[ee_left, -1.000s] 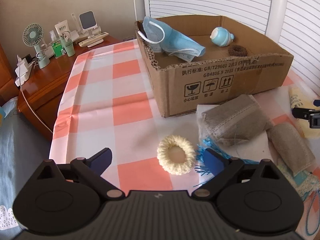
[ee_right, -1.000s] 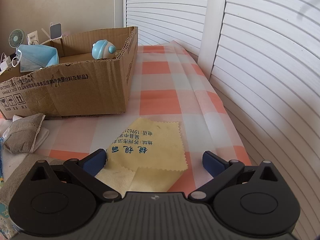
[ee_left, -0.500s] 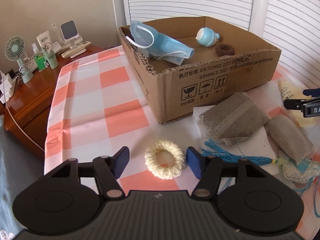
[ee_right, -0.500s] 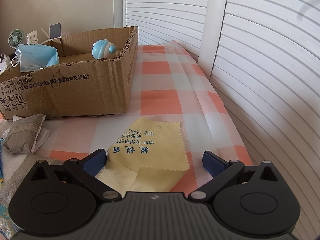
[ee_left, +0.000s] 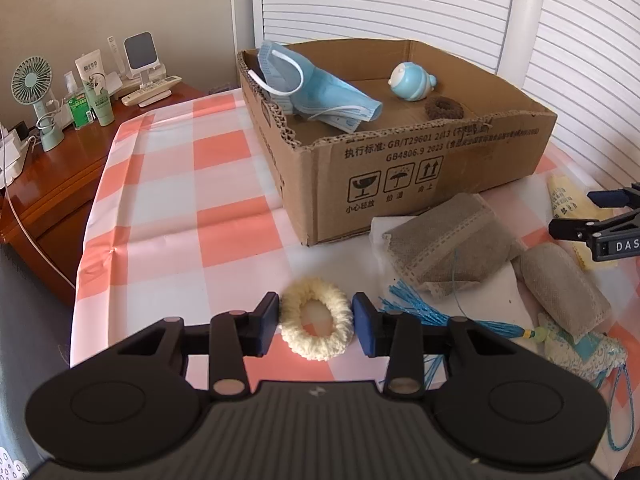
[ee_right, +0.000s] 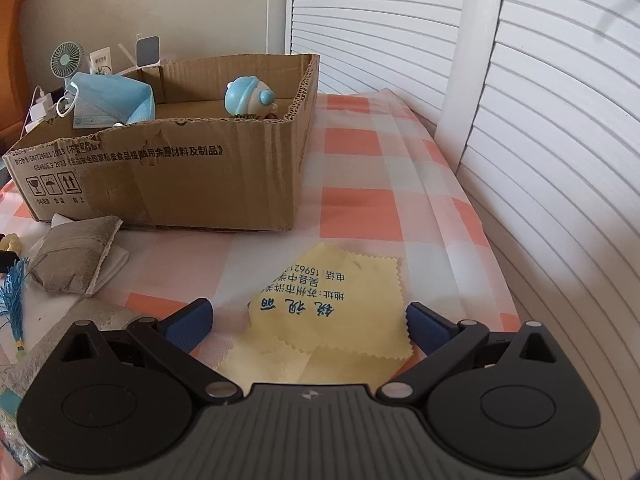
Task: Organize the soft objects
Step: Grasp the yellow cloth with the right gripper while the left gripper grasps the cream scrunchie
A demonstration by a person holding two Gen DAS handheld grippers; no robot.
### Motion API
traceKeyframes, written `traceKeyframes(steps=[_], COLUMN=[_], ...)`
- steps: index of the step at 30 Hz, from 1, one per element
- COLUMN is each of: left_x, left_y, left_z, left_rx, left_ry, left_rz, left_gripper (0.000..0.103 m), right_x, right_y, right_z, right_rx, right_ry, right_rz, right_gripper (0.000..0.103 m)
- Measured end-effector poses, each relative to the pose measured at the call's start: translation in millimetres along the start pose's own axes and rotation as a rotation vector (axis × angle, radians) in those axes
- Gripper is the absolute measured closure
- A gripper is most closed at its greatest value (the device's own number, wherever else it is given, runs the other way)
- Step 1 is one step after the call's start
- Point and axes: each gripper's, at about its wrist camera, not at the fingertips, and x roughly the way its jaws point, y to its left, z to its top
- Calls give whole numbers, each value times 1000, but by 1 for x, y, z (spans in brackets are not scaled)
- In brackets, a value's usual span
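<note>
- Your left gripper (ee_left: 315, 319) has its blue pads on either side of a cream knitted scrunchie (ee_left: 317, 318) lying on the checked tablecloth (ee_left: 224, 236), touching it or nearly so; you cannot tell whether they grip.
- Only the left view shows the brown scrunchie (ee_left: 443, 108) inside the cardboard box (ee_left: 424, 160), beside a blue face mask (ee_left: 320, 92).
- Your right gripper (ee_right: 308, 324) is spread wide over a yellow lens cloth (ee_right: 340, 312), seen fully only in the right view.

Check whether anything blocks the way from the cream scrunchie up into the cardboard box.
Only the cardboard box's own front wall stands between, so the cream scrunchie, framed by the left claw, must go over it. The checkered cloth between them is bare; the burlap pouch lies off to the right.
</note>
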Motion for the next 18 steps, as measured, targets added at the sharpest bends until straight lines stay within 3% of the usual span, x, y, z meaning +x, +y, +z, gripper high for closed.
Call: traceKeyframes(steps=[2, 14, 18], left_x=[0, -1, -2], left_y=[0, 0, 0], left_z=[0, -1, -1], left_rx=[-1, -4, -1], left_ry=[0, 0, -1], left_rz=[0, -1, -2], left_gripper=[64, 65, 65], right_x=[0, -12, -14], right_y=[3, 7, -1], right_z=[2, 9, 13], right_rx=[-14, -35, 7], right_ry=[0, 13, 32], right_rz=[5, 2, 45], right_gripper=[2, 78, 79])
